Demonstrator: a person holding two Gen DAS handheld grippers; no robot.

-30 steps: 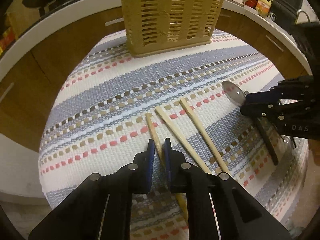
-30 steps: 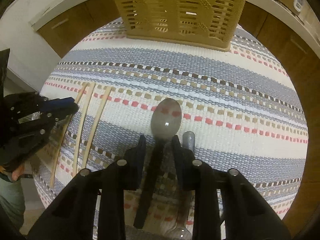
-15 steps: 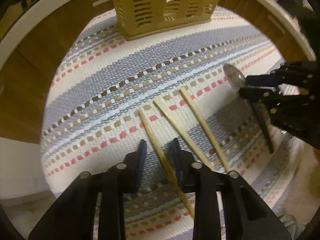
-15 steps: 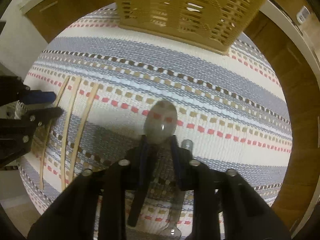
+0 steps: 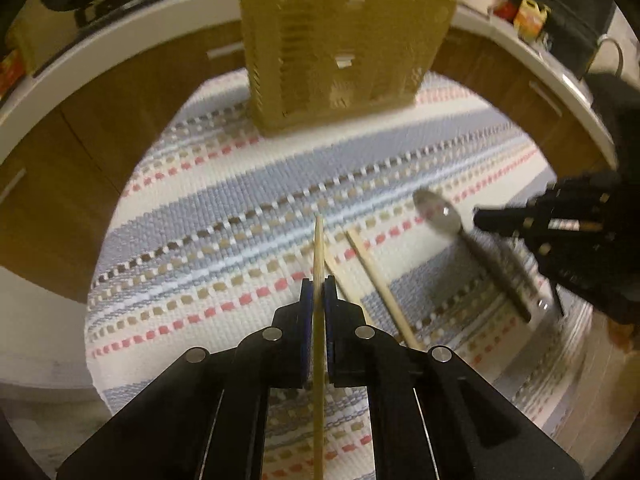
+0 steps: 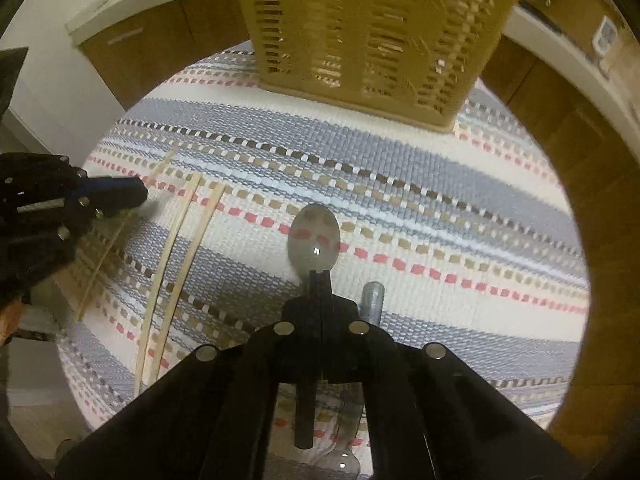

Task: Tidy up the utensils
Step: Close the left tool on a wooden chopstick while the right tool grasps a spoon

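My left gripper (image 5: pixel 319 286) is shut on a wooden chopstick (image 5: pixel 319 248) and holds it lifted above the striped mat (image 5: pixel 224 216). Two more chopsticks (image 5: pixel 376 276) lie on the mat just to its right. My right gripper (image 6: pixel 320 276) is shut on the neck of a metal spoon (image 6: pixel 314 240), bowl pointing forward, raised off the mat. The tan slotted utensil basket (image 5: pixel 340 48) stands at the mat's far edge, also seen in the right wrist view (image 6: pixel 372 36). Each gripper shows in the other's view: the right (image 5: pixel 504 220), the left (image 6: pixel 120 196).
A second metal utensil (image 6: pixel 372 296) lies on the mat just right of my right gripper. Wooden cabinet fronts (image 5: pixel 100 120) and a white counter (image 5: pixel 120 48) ring the mat. Bottles (image 5: pixel 528 20) stand on the counter at the far right.
My left gripper closed on the leftmost chopstick and lifted it. My right gripper closed fully on the spoon and raised it slightly toward the basket.
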